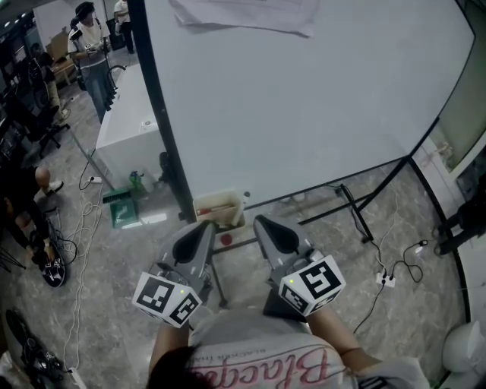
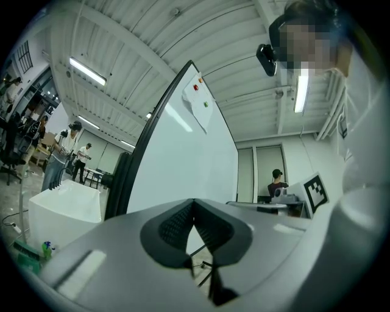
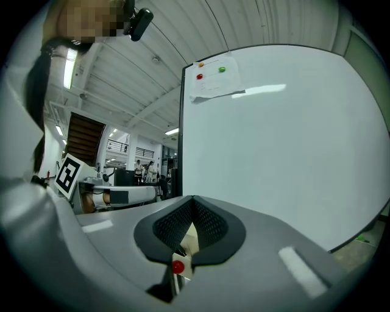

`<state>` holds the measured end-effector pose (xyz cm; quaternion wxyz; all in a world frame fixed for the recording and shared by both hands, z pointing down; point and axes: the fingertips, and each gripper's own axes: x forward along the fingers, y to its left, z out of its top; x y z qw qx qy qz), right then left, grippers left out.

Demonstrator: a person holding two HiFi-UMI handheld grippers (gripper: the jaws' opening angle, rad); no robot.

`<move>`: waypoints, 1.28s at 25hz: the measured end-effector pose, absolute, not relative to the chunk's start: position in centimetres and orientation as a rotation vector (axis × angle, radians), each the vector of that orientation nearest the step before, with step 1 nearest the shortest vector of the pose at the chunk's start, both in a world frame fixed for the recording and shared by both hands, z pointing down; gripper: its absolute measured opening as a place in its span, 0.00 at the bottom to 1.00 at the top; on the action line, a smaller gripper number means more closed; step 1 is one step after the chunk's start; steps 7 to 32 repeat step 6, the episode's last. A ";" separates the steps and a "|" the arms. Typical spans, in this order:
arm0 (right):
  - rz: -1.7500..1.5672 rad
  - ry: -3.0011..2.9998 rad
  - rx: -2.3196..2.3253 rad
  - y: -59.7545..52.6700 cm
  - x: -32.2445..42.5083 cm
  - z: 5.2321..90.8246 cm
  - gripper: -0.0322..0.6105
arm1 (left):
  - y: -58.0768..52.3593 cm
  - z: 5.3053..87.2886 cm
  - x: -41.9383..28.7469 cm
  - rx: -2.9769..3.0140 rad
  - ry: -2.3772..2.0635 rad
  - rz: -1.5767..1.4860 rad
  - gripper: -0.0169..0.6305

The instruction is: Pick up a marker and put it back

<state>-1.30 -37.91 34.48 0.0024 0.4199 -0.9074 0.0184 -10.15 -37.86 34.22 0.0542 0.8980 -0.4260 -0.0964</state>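
Whiteboard [image 1: 304, 99] is hogging most of the frame, paper [image 1: 243, 15] hanging up top, cables [image 1: 395, 270] trailing lower right, people [image 1: 87, 38] standing upper left.

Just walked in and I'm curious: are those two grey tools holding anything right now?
Grey left tool: closed, holding nothing.
Grey right tool: closed, holding nothing.

Your head view cuts the paper sheet [image 1: 243, 15] and the whiteboard [image 1: 304, 99] off at the top edge. The box [image 1: 220, 207] by the board's lower left corner holds reddish items too small to identify. In your right gripper view, the right gripper [image 3: 193, 200] body covers all but a sliver of a red round object [image 3: 177, 267]; its kind cannot be told. The distant persons [image 1: 87, 34] are too small to describe.
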 end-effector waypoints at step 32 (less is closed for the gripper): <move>0.024 -2.845 1.292 -37.6 -1.7 34.3 0.05 | -38.0 34.0 -9.8 2.736 -1.292 -0.293 0.03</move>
